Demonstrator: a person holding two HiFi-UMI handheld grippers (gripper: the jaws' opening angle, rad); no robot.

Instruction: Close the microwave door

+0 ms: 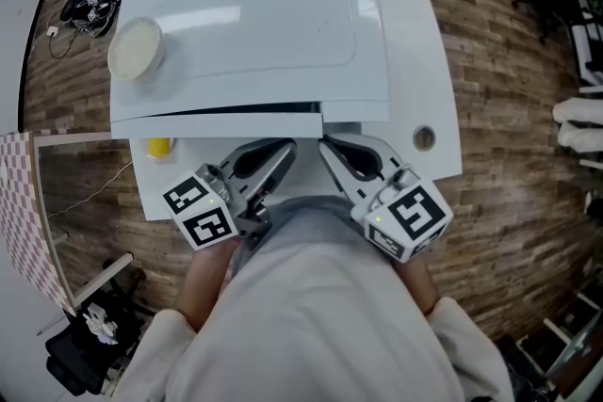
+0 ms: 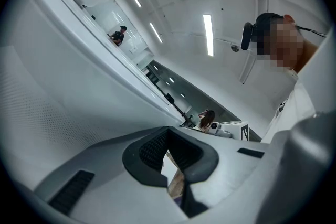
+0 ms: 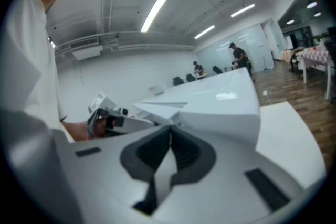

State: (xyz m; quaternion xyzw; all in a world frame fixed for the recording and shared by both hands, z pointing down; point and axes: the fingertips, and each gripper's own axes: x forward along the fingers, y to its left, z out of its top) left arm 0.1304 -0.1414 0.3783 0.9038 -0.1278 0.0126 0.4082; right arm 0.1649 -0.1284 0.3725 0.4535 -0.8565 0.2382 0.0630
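The microwave (image 1: 254, 14) sits right ahead of both tools. Its door (image 1: 217, 124) faces them, almost flush with the body, with a thin dark line along its top edge. The left tool (image 1: 283, 151) is clenched with nothing in it, its tips just short of the door's right end. The right tool (image 1: 330, 149) sits beside it, clenched and empty too, its tips up near the panel to the right of the door. Both are held low, close in front of the person. Far to the left tool's left, a yellow object (image 1: 158, 147) lies on the white table (image 1: 429, 89) below the door. Beyond it, a pale round disc (image 1: 137, 49) rests on the microwave's top.
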